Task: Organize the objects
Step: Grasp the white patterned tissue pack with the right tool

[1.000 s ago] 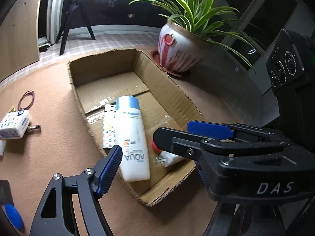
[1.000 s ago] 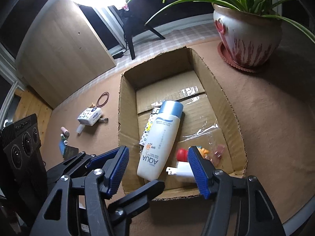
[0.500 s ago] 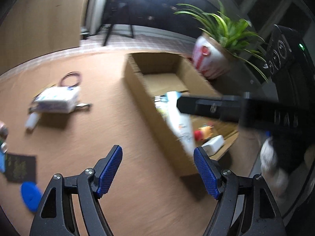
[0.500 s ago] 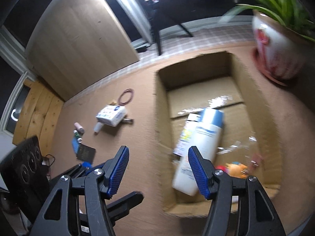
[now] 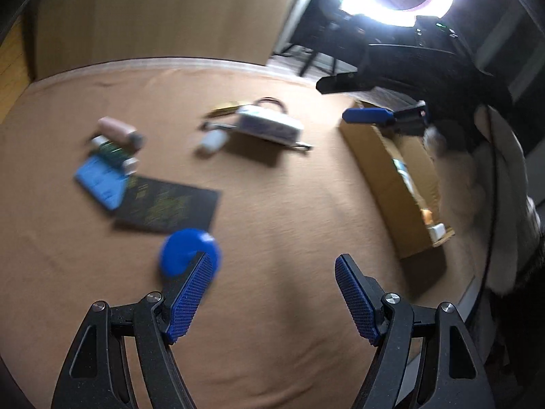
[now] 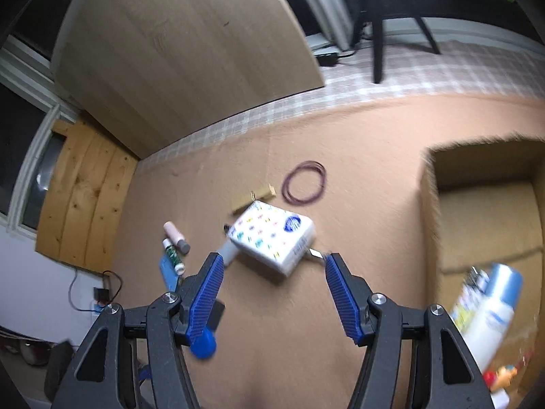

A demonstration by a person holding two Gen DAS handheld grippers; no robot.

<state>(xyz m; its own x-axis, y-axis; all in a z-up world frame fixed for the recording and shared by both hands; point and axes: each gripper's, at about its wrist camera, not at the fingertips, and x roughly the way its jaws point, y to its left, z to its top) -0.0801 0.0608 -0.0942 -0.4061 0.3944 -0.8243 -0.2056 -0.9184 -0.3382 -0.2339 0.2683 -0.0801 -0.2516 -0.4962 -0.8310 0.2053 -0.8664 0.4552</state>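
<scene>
1. Both claws stood wide apart and empty: the left gripper [image 5: 274,294] hovered over the brown felt-like table cover [image 5: 272,204], the right gripper [image 6: 274,289] faced the loose items.
2. The printed tissue pack [image 6: 272,242], soft and boxy, lay just ahead of the right gripper and seemed the likely next pick; closing across its narrow sides should avoid crushing it.
3. A flat blue disc [image 5: 185,250] lay beside the left gripper's fingertip; being thin, it would probably need a low, level approach.
4. The corrugated cardboard box [image 6: 477,221] already held a smooth sunscreen bottle [image 6: 490,310].
5. A thin rubber band [image 6: 305,182] lay well apart from the box.
</scene>
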